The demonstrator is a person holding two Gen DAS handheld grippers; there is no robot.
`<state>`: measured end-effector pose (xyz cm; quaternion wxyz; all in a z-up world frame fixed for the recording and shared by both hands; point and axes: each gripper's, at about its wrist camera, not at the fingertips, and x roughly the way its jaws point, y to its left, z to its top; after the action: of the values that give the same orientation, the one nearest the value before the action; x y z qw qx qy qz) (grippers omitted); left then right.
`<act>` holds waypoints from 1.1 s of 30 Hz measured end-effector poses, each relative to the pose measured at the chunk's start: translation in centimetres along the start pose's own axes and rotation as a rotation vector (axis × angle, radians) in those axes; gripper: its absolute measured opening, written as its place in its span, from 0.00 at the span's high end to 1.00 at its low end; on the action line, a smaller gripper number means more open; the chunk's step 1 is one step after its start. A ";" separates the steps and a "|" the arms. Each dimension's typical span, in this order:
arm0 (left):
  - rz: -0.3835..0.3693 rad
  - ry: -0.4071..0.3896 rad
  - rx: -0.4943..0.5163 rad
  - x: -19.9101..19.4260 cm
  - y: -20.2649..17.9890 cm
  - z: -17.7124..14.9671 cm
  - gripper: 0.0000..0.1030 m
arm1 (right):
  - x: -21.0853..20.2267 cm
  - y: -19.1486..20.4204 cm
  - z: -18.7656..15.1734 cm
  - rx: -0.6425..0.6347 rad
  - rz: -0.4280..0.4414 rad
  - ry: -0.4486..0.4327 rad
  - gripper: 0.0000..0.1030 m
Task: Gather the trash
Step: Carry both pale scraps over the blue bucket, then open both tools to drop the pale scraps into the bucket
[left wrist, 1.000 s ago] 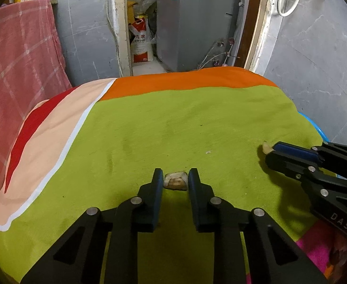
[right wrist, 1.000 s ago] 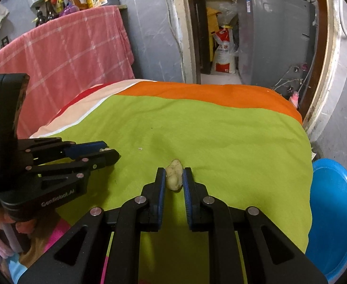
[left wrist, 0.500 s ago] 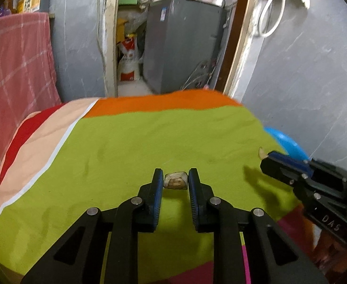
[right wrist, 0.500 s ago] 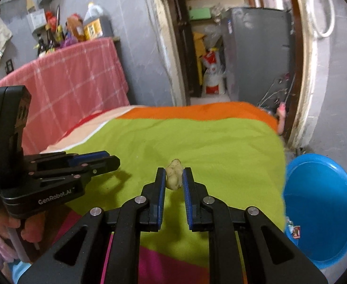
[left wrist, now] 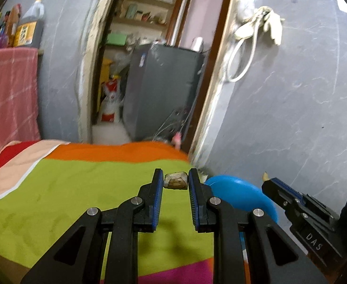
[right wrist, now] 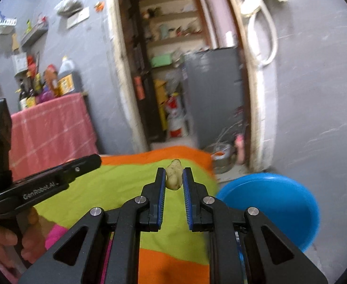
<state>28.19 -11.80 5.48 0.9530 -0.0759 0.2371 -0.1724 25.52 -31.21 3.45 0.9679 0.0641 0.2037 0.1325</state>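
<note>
Both grippers have lifted up and swung toward the blue basin since the earlier pictures, and each has kept its bit of trash. Earlier they were low over the green cloth; now the doorway and the grey wall fill much of both views. The left gripper [left wrist: 175, 181] points a little downward, and its jaws are pinching one small brown and white scrap [left wrist: 175, 181] right at the tips. This scrap hangs in the air above the far edge of the striped blanket [left wrist: 67, 189], just beside the blue basin [left wrist: 239, 195]. The right gripper [right wrist: 174, 177] points a little downward too, and its jaws are squeezing one pale yellow lumpy piece [right wrist: 173, 175], which sticks up above the tips. That piece is held over the blanket's corner, with the basin near it on the right. In the right wrist view a person's hand [right wrist: 12, 241] grips the left gripper's handle at the lower left. I count two grippers, two bits of trash, one basin, and one blanket. One grey machine [left wrist: 159, 90] stands behind the doorway.
</note>
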 end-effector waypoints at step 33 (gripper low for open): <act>-0.108 0.005 0.068 9.8 -12.1 -2.1 0.83 | -2.1 -11.6 -2.1 0.033 -0.280 -0.111 0.88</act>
<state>31.78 -26.78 2.26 0.9438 -0.0558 0.2289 -0.2317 25.51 -42.74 0.27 0.9855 0.0582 0.1590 -0.0107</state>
